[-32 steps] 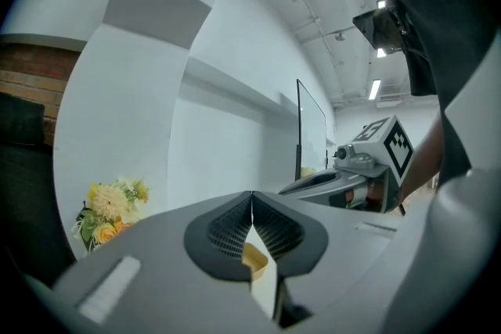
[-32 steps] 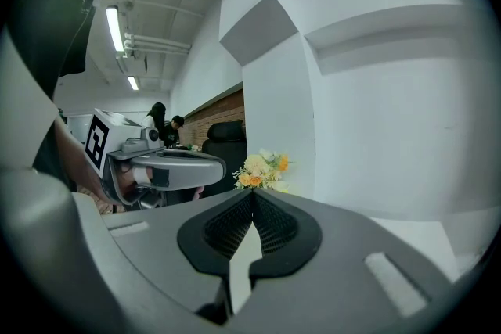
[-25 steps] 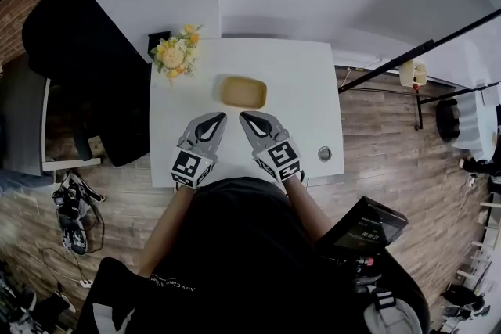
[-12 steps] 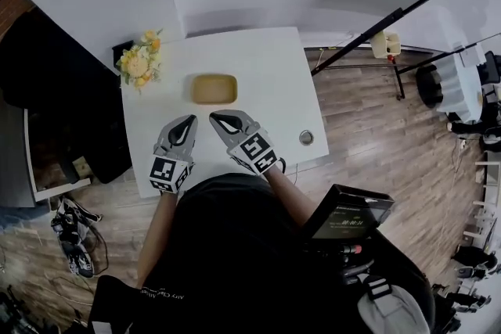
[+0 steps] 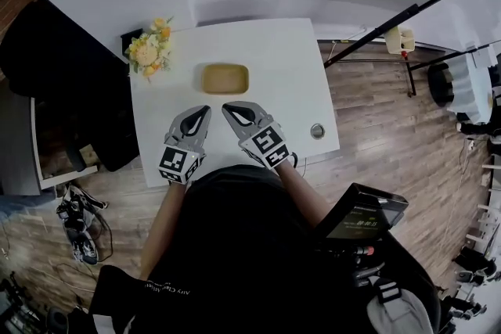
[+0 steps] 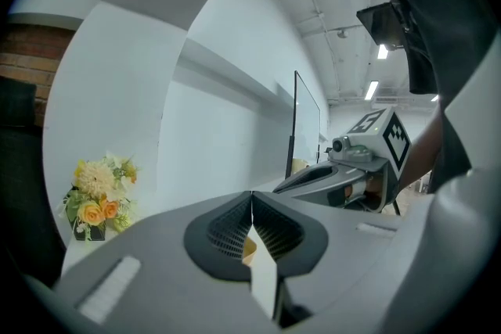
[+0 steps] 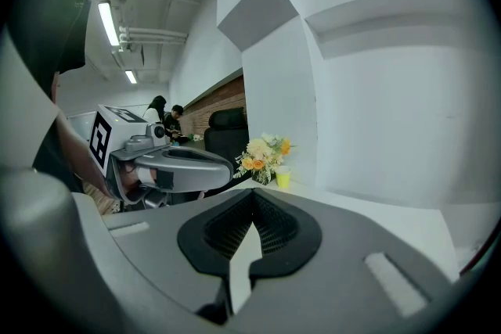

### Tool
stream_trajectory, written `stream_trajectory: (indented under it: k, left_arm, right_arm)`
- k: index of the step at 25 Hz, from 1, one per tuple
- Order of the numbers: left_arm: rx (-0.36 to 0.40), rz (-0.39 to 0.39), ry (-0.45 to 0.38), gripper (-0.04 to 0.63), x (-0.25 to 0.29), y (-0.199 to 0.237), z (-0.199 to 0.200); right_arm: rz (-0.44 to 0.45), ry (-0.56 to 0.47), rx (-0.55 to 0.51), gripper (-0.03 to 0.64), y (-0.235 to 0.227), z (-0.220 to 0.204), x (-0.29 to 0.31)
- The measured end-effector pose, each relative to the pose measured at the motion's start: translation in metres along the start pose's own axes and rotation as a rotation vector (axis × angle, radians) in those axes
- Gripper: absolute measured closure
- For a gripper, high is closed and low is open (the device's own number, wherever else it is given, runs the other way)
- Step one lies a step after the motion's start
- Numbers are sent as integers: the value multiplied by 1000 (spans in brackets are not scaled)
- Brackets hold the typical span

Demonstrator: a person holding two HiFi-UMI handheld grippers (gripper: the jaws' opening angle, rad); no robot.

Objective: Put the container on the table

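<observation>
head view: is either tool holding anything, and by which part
Nothing is held. The left tool and the right tool are both shut and empty; the container sits on the table beyond them.

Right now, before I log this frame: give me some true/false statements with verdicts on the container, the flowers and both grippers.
1. The container sits on the table. True.
2. The left gripper holds the container. False: its jaws are shut on nothing, and it stops short of the container.
3. The right gripper is shut and empty. True.
4. The flowers stand at the table's near right corner. False: they are at the far left corner, as seen in the head view.
</observation>
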State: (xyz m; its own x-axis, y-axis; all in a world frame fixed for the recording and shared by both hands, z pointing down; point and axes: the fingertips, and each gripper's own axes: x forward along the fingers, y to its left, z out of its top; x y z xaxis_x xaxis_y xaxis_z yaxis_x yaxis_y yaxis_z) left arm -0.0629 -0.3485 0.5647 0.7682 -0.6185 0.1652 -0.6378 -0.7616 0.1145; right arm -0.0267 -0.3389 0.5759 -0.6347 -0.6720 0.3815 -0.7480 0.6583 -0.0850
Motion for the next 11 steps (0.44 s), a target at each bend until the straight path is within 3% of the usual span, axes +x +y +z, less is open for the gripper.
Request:
stream_trajectory:
  k: [11]
  left_arm:
    - [9,-31,-19,592,10,-5,4]
  right_arm:
    - [13,44,-17,607,-6,-10,3]
